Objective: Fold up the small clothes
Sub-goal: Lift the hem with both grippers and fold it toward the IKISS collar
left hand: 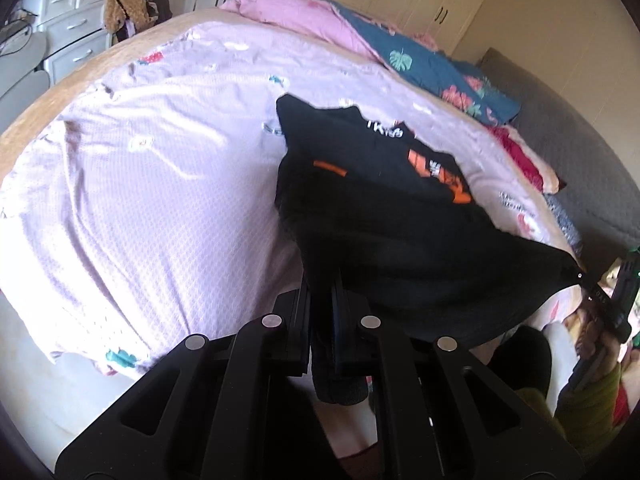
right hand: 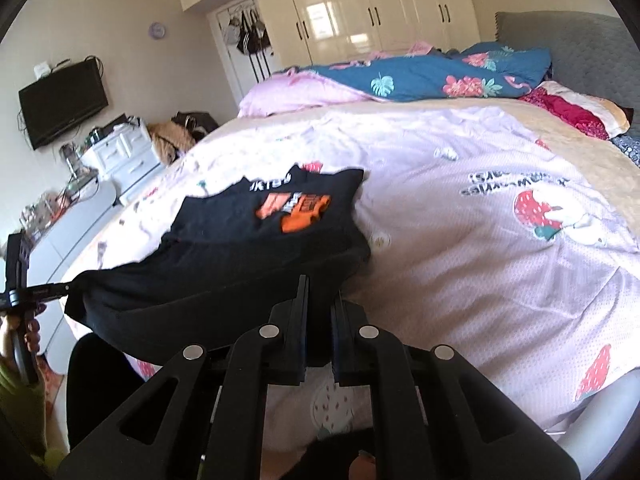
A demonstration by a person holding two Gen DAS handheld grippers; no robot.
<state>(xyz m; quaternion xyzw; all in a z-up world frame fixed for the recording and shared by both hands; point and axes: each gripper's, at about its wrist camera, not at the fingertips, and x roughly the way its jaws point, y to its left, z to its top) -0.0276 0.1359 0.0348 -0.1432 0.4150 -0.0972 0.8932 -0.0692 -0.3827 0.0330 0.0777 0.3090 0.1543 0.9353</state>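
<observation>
So both grippers have a corner of the black t-shirt (left hand: 372,184) pinched at the near hem, and the near edge is lifted off the bed (left hand: 132,184) while the far part, the neck end with the orange print (right hand: 294,210), lies flat on the pink strawberry-print sheet (right hand: 480,248).

The left gripper (left hand: 320,280) is angled down towards the bed, jaws clamped tight with black fabric squeezed between them; a fold of the cloth hangs down between the fingers towards the camera. From the right wrist view you can see that same gripper off at the left edge, pointing in sideways at the shirt's corner, with the person's hand (right hand: 22,336) wrapped round the handle and a yellow-green sleeve (right hand: 20,412) below it.

The right gripper (right hand: 320,292) is tilted down less steeply, jaws nearly together, and the shirt's hem runs right up to the tips. The fabric sits dark against dark there, so the exact pinch is hard to make out from its own camera, but the left wrist view shows the shirt's other corner pulled taut to a point right at the right gripper's tip (left hand: 582,278), so it's grasping the shirt. The hem sags in a curve between the two corners.

Behind it all: a blue floral duvet (right hand: 432,72) bunched at the far side of the bed, cream wardrobes (right hand: 380,4) and a wall TV (right hand: 62,102).
</observation>
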